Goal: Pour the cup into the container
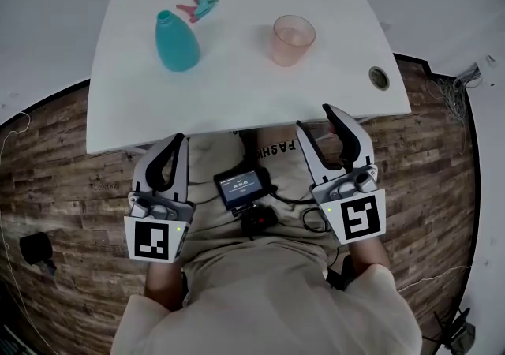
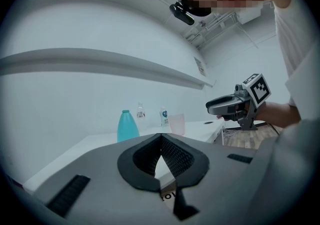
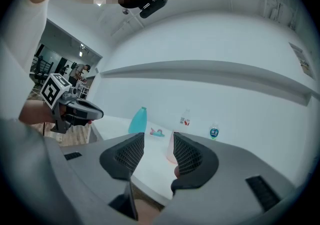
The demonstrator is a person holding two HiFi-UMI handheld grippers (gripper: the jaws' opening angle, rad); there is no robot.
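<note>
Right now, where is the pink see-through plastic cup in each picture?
Head view: pink see-through plastic cup, upper middle.
Left gripper view: small, just right of centre.
Right gripper view: low centre, partly behind one jaw.
Shared landmark: teal plastic bottle, left of it in every view.

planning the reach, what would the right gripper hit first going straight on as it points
Most likely the pink cup, seen in the gap between the right gripper's open jaws with nothing nearer; depth is hard to judge.

Head view looks steeply down; both gripper views look level — all 3 share the table (image 1: pixel 237 85).
</note>
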